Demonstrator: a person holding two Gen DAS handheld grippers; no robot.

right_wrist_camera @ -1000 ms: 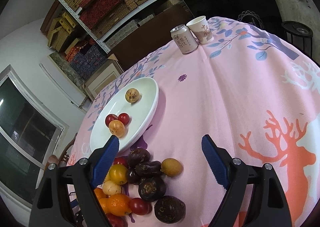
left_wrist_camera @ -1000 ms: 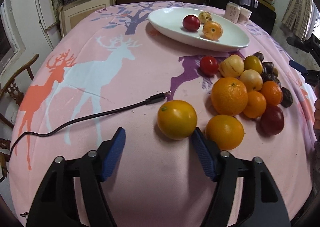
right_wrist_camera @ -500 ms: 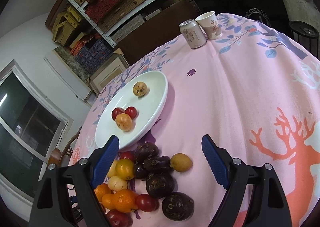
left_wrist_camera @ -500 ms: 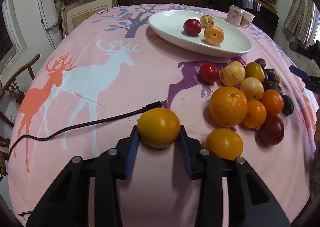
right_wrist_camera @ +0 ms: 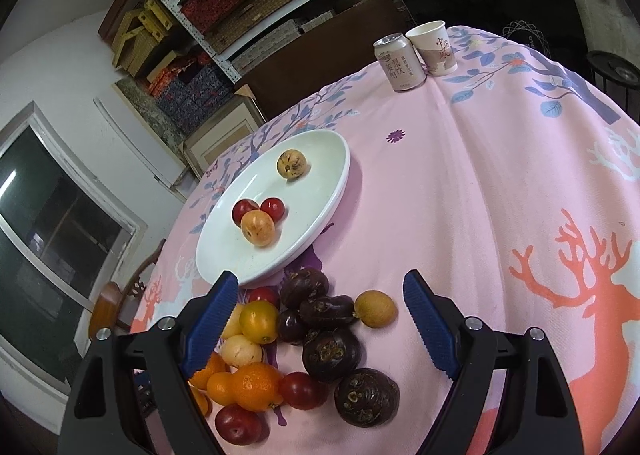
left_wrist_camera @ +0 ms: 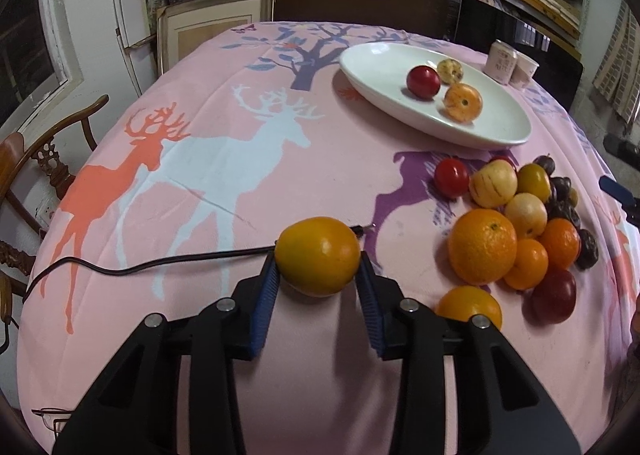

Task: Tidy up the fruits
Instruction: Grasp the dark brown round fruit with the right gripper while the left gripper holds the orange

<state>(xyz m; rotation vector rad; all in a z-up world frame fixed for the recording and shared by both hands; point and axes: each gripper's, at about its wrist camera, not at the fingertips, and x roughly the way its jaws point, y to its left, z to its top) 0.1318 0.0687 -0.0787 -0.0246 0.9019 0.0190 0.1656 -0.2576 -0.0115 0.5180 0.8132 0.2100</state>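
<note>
My left gripper [left_wrist_camera: 318, 275] is shut on a yellow-orange fruit [left_wrist_camera: 318, 255] and holds it above the pink tablecloth. A pile of fruit [left_wrist_camera: 516, 231] lies to its right: oranges, red and yellow ones, dark purple ones. A white oval plate [left_wrist_camera: 384, 67] at the back holds a red fruit, an orange one and a speckled one. My right gripper [right_wrist_camera: 320, 315] is open and empty above the pile's dark purple fruits [right_wrist_camera: 332, 351], with the plate [right_wrist_camera: 320, 159] beyond it.
A black cable [left_wrist_camera: 132, 267] runs across the cloth from the left to under the held fruit. A drink can [right_wrist_camera: 398, 63] and a paper cup [right_wrist_camera: 434, 47] stand at the table's far edge. A wooden chair [left_wrist_camera: 36, 159] is at the left.
My left gripper closed on the yellow-orange fruit and lifted it off the cloth. My right gripper stayed open and drifted slightly over the pile.
</note>
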